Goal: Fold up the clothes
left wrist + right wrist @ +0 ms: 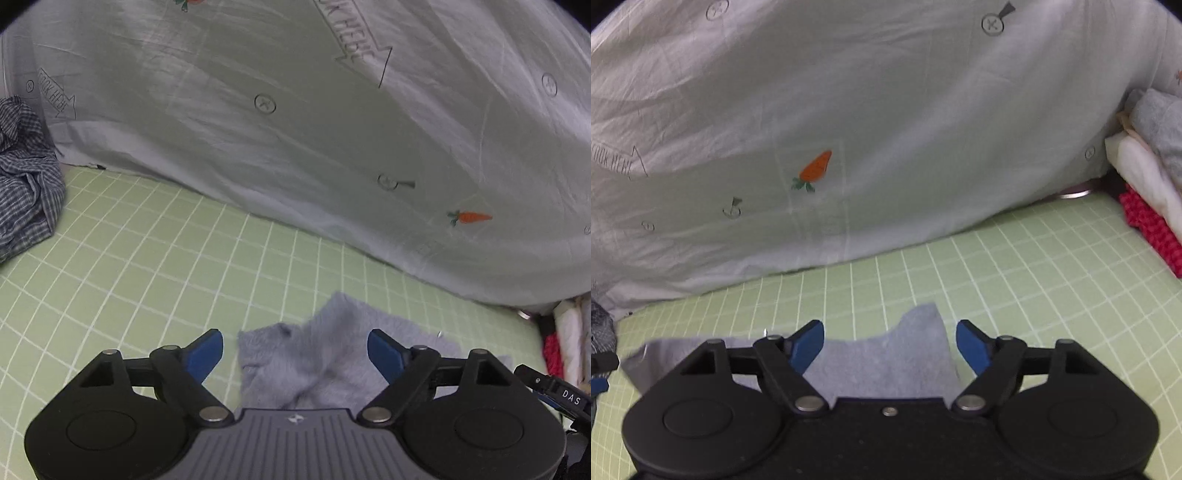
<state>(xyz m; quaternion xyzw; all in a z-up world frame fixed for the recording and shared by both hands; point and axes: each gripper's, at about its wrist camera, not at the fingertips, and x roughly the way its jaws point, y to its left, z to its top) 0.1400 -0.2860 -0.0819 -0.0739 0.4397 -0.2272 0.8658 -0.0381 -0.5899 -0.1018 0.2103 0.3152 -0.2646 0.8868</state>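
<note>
Left wrist view: left gripper has its blue fingers spread wide, nothing pinched. The grey cloth lies flat on the green grid mat, directly ahead of and below the gap, spilling past the right finger towards the other tool. A peaked corner of the cloth sits just beyond the fingertips, slightly right of centre.

Right wrist view: right gripper likewise wide, pads clear of fabric. Cloth sits under the gap and runs on past the left finger; its raised corner stands just beyond the tips, near centre. The right edge falls just inside the right finger.

Judgement: long axis of the cloth runs across both views, from one gripper to the other, so each tool is over its own end. Neither is clearly nearer; both hang just above and slightly behind the far edge. Any next pinch would call for going forward and down onto that edge.

Elsewhere: checked shirt heaped well left; folded stack well right; printed sheet behind.
</note>
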